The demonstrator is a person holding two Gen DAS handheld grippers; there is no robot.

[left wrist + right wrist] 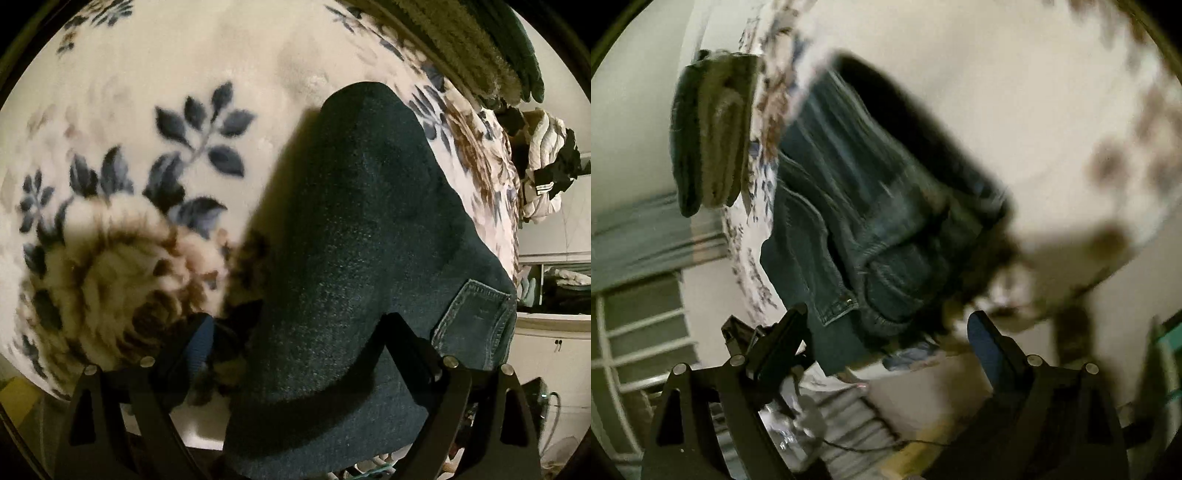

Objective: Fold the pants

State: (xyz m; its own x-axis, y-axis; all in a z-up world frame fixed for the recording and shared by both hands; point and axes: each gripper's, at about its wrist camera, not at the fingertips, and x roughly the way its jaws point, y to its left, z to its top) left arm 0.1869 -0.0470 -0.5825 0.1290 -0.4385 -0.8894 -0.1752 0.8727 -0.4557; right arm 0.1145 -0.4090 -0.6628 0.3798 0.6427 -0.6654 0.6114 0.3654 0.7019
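Observation:
Dark blue denim pants [362, 229] lie on a cream floral blanket [147, 110], folded into a long bundle with a back pocket [476, 325] showing at the right. My left gripper [295, 332] is open, its fingers straddling the near end of the pants. In the right wrist view the pants [871, 221] appear blurred, with waistband and seams visible. My right gripper [886, 325] is open, its fingers either side of the pants' near edge, holding nothing.
A green and tan folded cloth [491, 48] lies at the blanket's far edge; it also shows in the right wrist view [709, 136]. Piled clothes [546, 166] and white furniture [554, 332] stand to the right. A window grille [639, 332] is at left.

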